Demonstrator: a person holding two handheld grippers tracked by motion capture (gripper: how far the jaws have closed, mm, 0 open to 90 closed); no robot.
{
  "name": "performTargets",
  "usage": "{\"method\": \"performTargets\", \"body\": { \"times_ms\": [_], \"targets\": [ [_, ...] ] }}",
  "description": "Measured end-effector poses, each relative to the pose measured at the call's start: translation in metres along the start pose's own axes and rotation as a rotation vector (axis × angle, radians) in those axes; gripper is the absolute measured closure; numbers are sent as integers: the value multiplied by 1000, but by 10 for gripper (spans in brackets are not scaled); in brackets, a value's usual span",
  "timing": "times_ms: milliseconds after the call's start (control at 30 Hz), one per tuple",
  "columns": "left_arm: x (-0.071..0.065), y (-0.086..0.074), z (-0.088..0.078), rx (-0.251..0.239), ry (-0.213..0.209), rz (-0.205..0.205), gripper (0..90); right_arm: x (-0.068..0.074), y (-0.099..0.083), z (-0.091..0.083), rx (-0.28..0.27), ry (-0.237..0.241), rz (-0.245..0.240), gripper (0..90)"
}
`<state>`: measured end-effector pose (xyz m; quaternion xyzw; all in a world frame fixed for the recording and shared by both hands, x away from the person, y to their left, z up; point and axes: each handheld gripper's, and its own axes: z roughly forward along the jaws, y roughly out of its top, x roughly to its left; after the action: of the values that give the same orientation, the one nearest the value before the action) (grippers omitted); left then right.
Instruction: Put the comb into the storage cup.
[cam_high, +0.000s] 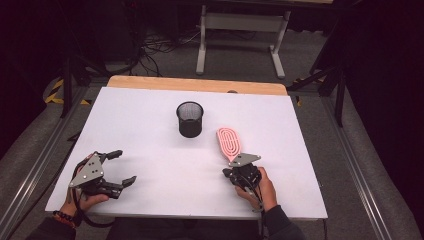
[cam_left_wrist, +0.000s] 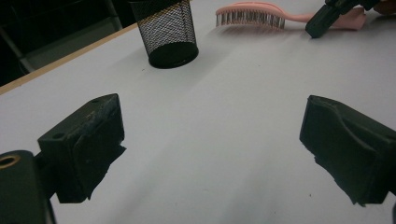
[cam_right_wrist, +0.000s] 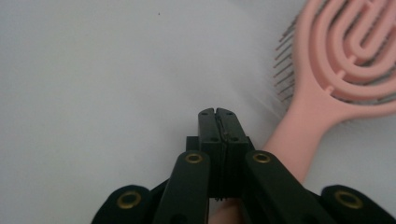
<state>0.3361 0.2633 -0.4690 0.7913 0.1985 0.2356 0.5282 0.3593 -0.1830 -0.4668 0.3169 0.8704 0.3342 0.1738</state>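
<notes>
A white table (cam_high: 150, 130) seen from above, with a person's hands entering from the bottom edge. Right of centre lies a pink hairbrush (cam_high: 228, 142), its oval head made of looping open ribs, handle pointing toward the bottom of the frame. In the left gripper view the brush sits at the top of the frame, bristles facing down onto the table. Above centre stands a black mesh cup (cam_high: 190, 119), upright, apart from the brush.

The right gripper (cam_high: 239, 171), at lower right, rests at the brush handle's end; in the right gripper view its jaws are pressed together with nothing between them, and the handle passes just beside them on the right. The left gripper (cam_high: 122, 167), at lower left, has its jaws spread wide over bare table.
</notes>
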Motion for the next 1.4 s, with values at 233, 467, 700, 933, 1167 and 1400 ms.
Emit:
{"method": "performTargets", "body": {
  "times_ms": [233,467,700,933,1167,1400],
  "targets": [
    [0,0,0,2,-3,-4,73,-3,-7,-7,3,4,19,898],
    [0,0,1,4,-5,-5,74,-9,-14,-15,2,-19,38,897],
    [0,0,0,3,-2,-3,73,-14,-19,-19,13,-33,58,898],
    [0,0,0,4,-9,-2,71,-17,-20,-26,6,-47,59,897],
    [1,0,0,2,-8,-6,72,-19,-14,-38,-54,-30,65,860],
    [0,0,0,3,-6,-5,72,-28,2,-49,-86,-89,90,671]
  ]
}}
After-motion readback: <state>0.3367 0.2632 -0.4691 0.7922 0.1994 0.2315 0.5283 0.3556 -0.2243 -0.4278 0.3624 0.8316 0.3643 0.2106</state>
